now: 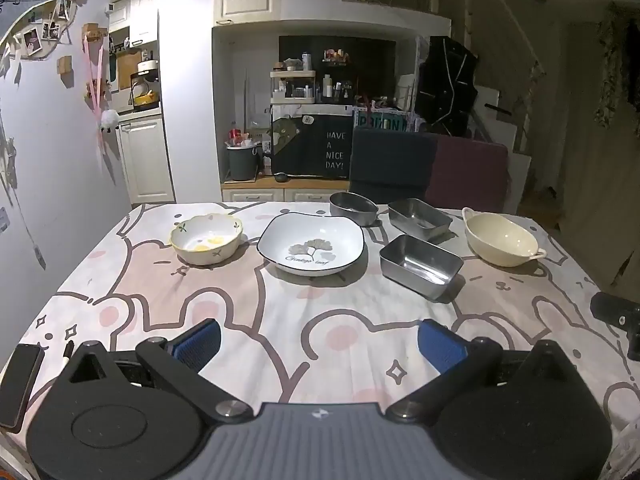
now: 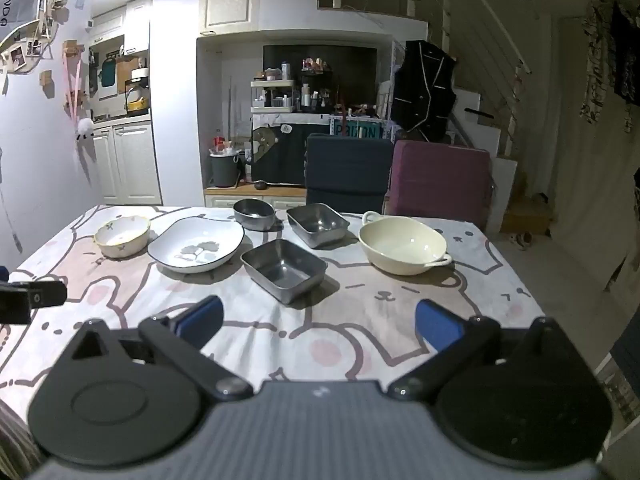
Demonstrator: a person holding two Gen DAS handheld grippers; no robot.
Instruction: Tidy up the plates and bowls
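Left tongs (image 1: pixel 320 344): spread wide, empty, above tablecloth (image 1: pixel 280 320).
Right tongs (image 2: pixel 320 326): spread wide, empty.
Plate (image 1: pixel 312 244): well ahead of left tongs.
Steel tray (image 2: pixel 284 270): just ahead of right tongs.
Cream bowl (image 2: pixel 402 244): ahead, right.

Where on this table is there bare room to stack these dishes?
Free: the near strip of tablecloth between both open claws and the dishes. Crowded: the far half, from the flowered bowl past the leaf plate and steel trays to the cream bowl.

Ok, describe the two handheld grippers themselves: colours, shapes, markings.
Left gripper and right gripper look alike: black rounded housings, black linkage arms with silver pivot bolts, blue ribbed finger pads, and a grey ridged centre plate with a small white mark.
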